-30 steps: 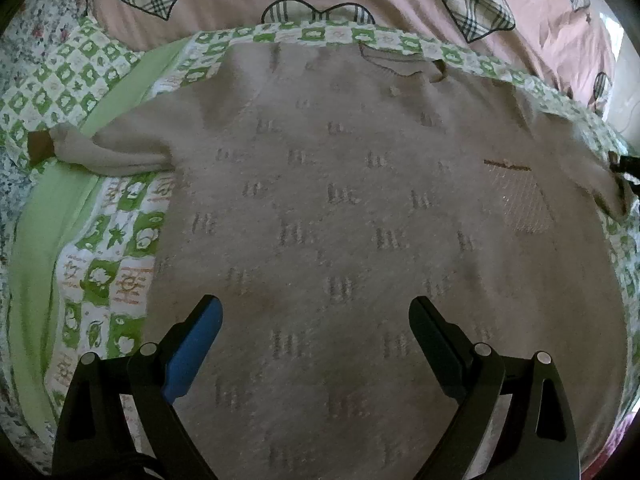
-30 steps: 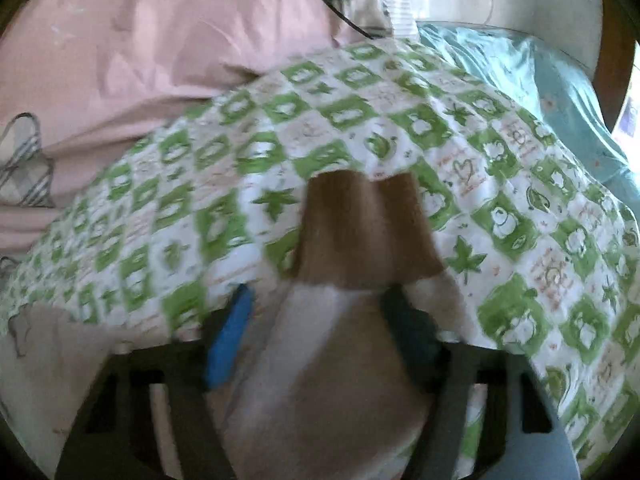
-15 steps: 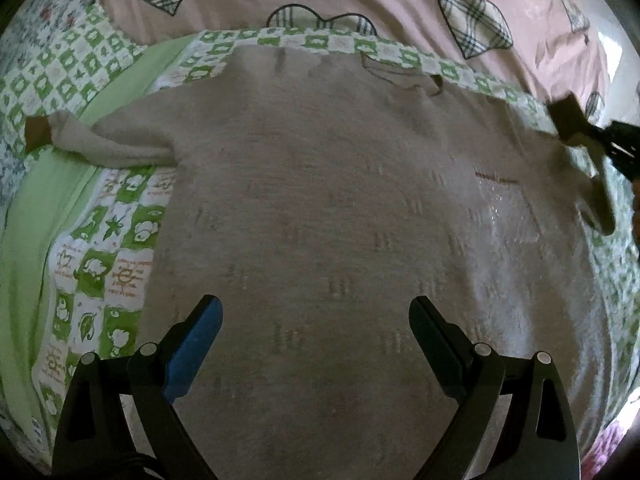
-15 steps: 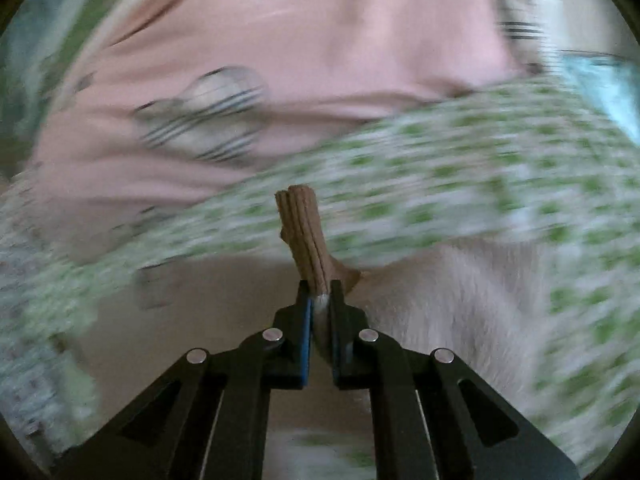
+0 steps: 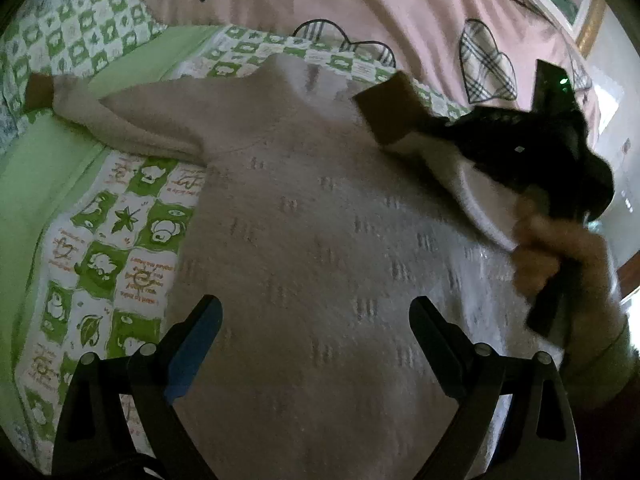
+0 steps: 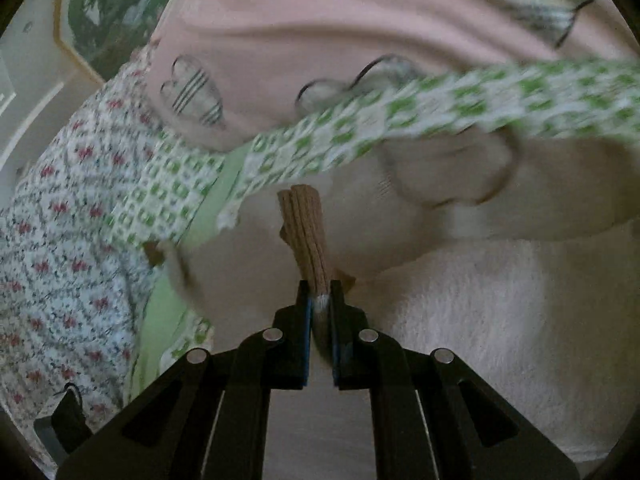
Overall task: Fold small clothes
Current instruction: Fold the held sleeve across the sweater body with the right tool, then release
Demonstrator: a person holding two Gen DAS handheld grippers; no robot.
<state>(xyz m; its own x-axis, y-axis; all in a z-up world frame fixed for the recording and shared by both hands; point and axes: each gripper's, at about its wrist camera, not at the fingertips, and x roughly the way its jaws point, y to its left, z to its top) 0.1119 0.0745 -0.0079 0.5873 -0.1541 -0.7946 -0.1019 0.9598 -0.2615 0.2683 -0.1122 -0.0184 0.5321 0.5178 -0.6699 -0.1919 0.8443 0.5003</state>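
Right now, through my left wrist camera, I see the pale beige knitted sweater (image 5: 320, 248) spread flat on the green-and-white patterned quilt (image 5: 116, 240), its left sleeve (image 5: 120, 128) stretched out to the far left. My left gripper (image 5: 316, 336) hangs above the near part of the body, jaws wide apart and holding nothing. At the right, my right gripper (image 5: 432, 128) carries the sweater's other sleeve by its brown ribbed cuff (image 5: 392, 108) over the chest, a hand (image 5: 560, 256) on the handle. Through my right wrist camera, the right gripper (image 6: 320, 300) is clamped tight on that brown ribbed cuff (image 6: 304, 232), which sticks out beyond the tips; the pink heart-print duvet (image 6: 360, 20) lies at the far side. My worry from here: only the cuff's end is pinched, so a fast swing could pull it free, or drag the shoulder and wrinkle the body, since nothing pins the sweater down. Releasing too far across would leave the sleeve crooked.
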